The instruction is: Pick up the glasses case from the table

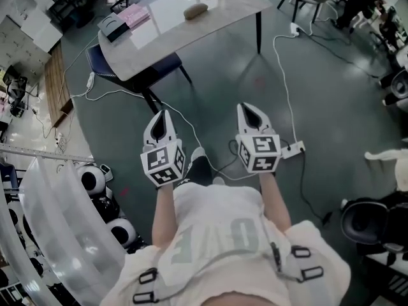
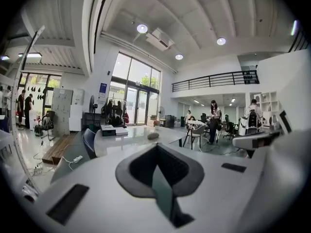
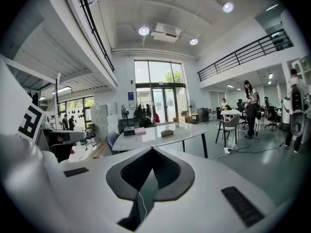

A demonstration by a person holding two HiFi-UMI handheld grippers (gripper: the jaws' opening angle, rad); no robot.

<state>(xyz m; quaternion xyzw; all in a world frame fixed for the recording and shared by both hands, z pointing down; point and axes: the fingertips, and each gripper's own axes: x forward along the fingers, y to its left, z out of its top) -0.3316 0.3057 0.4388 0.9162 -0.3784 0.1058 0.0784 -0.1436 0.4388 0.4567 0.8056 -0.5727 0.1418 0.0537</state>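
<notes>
Asker: Tongs first: how are the two white two-jaw grippers seen?

Answerer: Both are seen closed. The left gripper is shown in its own view with the dark-padded jaws brought together at the tips, and nothing is gripped between them. The same is shown for the right gripper. In the head view both are held out side by side in front of the person, above the grey-green floor, and are pointed toward the table.

Asker: And where is the small oval grey-brown glasses case found?

Answerer: It is seen lying on the pale grey rounded table with black legs, well apart from both grippers, across the open floor. A flat pink book and a dark box are placed near the table's left end, where a blue chair is set against it. A white cable is trailed over the floor to a white power strip, which is seen just beside the right gripper in the head view
</notes>
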